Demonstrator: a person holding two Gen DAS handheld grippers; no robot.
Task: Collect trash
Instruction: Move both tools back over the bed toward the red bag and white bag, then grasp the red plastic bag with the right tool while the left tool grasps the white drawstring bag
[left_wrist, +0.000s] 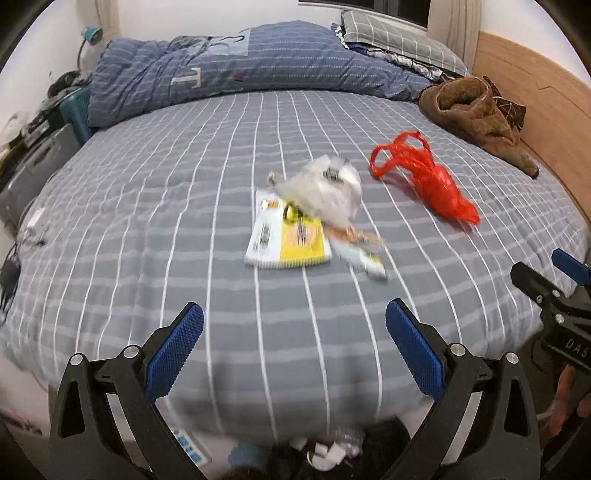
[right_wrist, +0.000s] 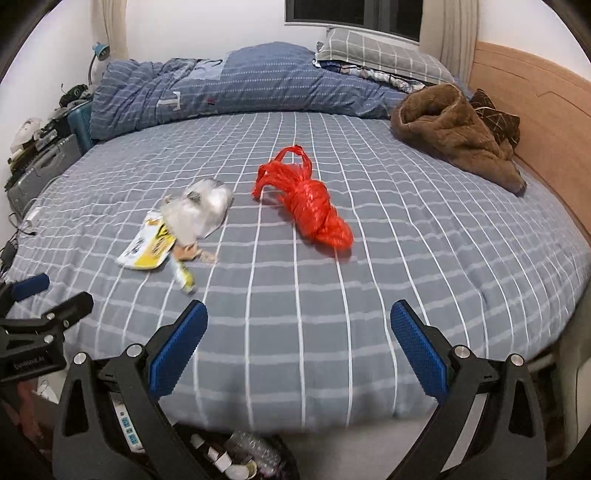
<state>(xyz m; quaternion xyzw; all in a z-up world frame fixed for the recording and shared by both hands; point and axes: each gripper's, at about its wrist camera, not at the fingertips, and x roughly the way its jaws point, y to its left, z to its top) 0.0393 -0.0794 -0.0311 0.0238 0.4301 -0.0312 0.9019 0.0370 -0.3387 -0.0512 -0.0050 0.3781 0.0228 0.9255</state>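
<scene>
A red plastic bag (left_wrist: 424, 175) lies crumpled on the grey checked bed (left_wrist: 147, 221); it also shows in the right wrist view (right_wrist: 310, 203). Left of it is a pile of trash: a clear crumpled bag (left_wrist: 325, 188) (right_wrist: 199, 212), a yellow and white wrapper (left_wrist: 288, 236) (right_wrist: 147, 247) and smaller wrappers (left_wrist: 362, 251) (right_wrist: 184, 277). My left gripper (left_wrist: 293, 347) is open and empty above the bed's near edge, short of the pile. My right gripper (right_wrist: 299, 343) is open and empty, short of the red bag. Each gripper shows at the edge of the other's view.
A folded blue quilt (right_wrist: 240, 85) and a pillow (right_wrist: 380, 51) lie at the bed's far side. A brown fleece garment (right_wrist: 454, 125) lies by the wooden headboard (right_wrist: 535, 103). Suitcases and clutter (right_wrist: 40, 158) stand left. Bottles and trash (right_wrist: 236, 458) sit below the bed's near edge.
</scene>
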